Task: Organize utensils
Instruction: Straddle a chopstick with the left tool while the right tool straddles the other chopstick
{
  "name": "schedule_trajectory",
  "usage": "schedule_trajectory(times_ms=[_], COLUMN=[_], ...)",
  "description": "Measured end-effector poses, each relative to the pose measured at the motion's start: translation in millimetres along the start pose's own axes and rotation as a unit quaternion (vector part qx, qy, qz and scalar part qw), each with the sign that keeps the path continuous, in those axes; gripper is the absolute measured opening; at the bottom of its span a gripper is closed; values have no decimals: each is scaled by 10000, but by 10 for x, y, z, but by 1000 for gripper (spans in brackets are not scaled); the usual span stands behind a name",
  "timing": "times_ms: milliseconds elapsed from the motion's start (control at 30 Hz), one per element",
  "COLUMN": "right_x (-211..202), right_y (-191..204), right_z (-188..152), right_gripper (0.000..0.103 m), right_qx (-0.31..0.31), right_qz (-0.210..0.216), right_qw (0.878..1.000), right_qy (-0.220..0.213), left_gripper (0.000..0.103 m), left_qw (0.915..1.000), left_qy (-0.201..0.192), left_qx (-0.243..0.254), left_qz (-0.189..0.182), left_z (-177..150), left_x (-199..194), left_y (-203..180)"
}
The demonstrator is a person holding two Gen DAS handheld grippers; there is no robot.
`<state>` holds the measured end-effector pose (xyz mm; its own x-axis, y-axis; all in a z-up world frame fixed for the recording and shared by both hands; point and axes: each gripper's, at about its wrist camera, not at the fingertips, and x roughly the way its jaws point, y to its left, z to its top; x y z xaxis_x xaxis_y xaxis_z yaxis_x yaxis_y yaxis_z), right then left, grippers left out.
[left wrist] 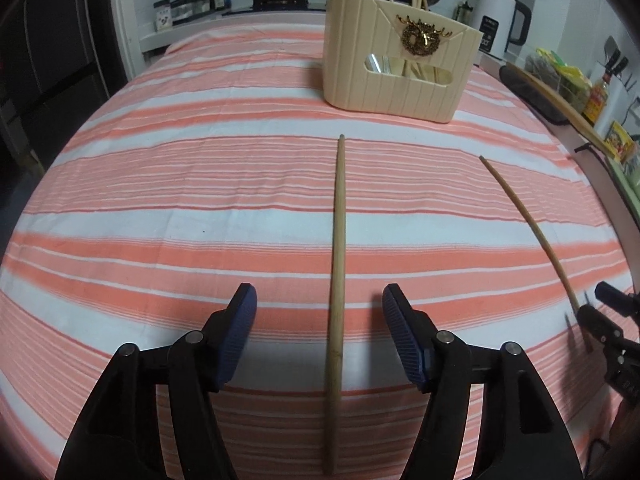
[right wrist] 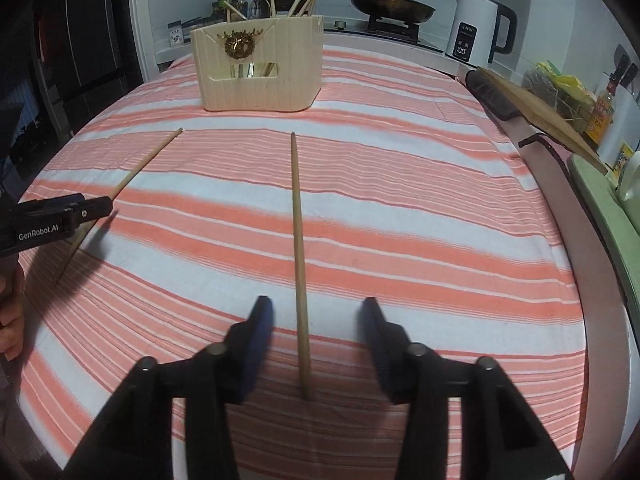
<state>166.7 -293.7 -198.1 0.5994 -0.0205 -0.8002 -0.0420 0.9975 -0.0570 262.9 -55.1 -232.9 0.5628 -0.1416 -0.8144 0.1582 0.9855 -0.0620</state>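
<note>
Striped pink-and-white tablecloth, kitchen counter behind. Left gripper was wide open, empty, straddling the left chopstick at frame centre. Right gripper was likewise open, empty, straddling the right chopstick. Cream utensil holder sat upper centre, sticks already inside. Chopsticks looked light, stiff, thin, likely to roll; I'd pinch low near the thick end.

Left gripper black arms, ribbed blue pads, silver pivot screws, white GenRobot.AI lettering, bare-skinned hand
</note>
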Motion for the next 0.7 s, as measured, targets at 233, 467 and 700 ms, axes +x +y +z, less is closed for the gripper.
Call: schedule_trajectory(times_ms=[233,467,700], right_x=[141,197,252], right_y=[46,59,65], right_z=[47,38,108], right_gripper=[52,52,52], right_qx=[-115,-85,-150], right_qz=[96,136,152], right_qw=[9998,9997,9996], right_qy=[144,167,192], left_gripper=[76,82,85], left_qw=[9996,9994,9994], left_qy=[-30,-44,51], left_qx=[218,280,343], left_qz=[154,181,67], left_z=[-17,-10,50], left_x=[46,74,102], left_y=[-64,-74,-13])
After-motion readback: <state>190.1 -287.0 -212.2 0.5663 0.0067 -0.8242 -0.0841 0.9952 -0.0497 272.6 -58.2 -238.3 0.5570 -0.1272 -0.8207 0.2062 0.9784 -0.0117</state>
